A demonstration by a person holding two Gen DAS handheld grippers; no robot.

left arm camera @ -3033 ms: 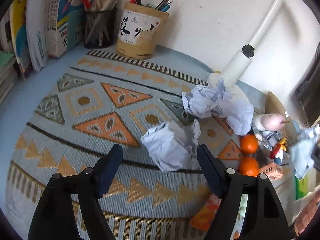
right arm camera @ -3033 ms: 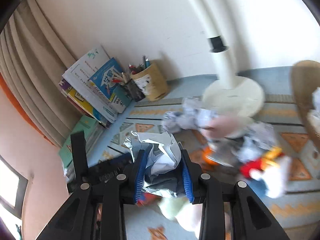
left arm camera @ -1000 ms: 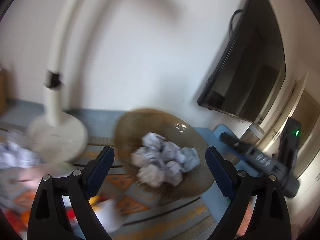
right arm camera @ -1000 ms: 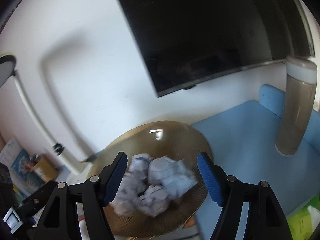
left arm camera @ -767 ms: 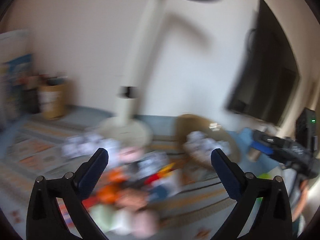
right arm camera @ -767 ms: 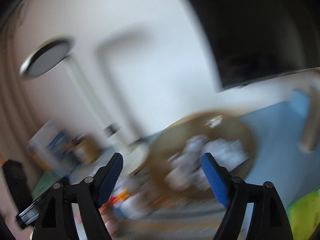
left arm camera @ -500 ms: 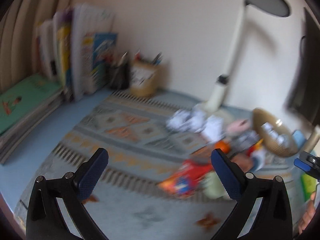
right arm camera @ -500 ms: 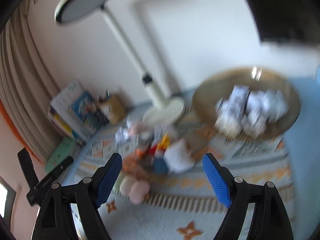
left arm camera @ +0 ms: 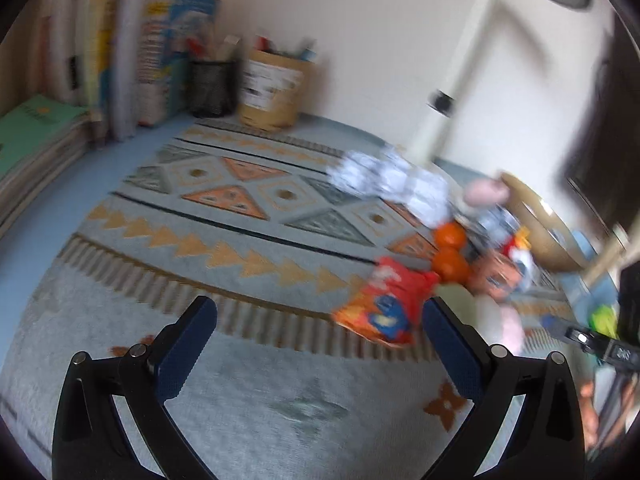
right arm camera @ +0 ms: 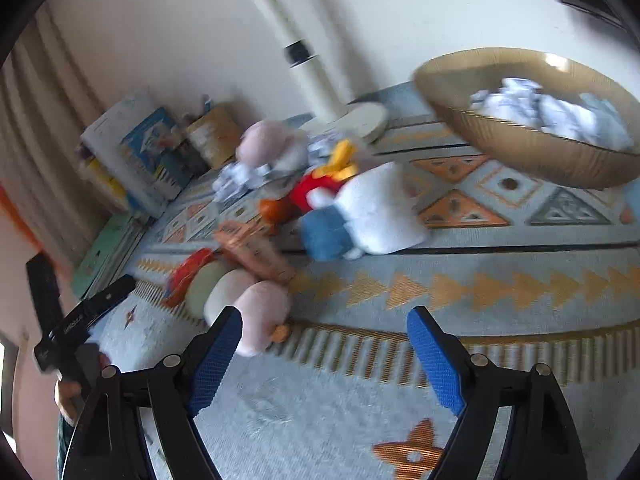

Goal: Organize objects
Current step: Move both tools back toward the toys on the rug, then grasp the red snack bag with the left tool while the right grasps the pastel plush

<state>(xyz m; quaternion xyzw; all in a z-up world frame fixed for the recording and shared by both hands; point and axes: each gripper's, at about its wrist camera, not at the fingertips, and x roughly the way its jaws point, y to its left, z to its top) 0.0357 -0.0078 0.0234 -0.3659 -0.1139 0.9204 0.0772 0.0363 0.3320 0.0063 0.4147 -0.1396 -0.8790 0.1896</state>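
Both tools are spread and empty. The paper balls (left arm camera: 384, 178) lie ahead-right of the left tool (left arm camera: 316, 348), nearer than the right tool (right arm camera: 324, 354), beyond the snack bag (left arm camera: 382, 308).

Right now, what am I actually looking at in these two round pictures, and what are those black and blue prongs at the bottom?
There is no robot here. A person holds a pair of tongs in each hand, and a wide-angle camera on each looks forward along its two fingers; that is why the pictures look round and bent.

One picture is from the left tongs, the other from the right tongs. Both are open and hold nothing; the right pair's jaws have just been opening.

Below lies a patterned mat on a desk. On it sit crumpled paper balls, two oranges, a red snack bag and a duck plush toy. A woven bowl already holds more paper balls. At the back stand books, two pen holders and a white lamp.

In the right view, the person's other hand shows at the left edge.
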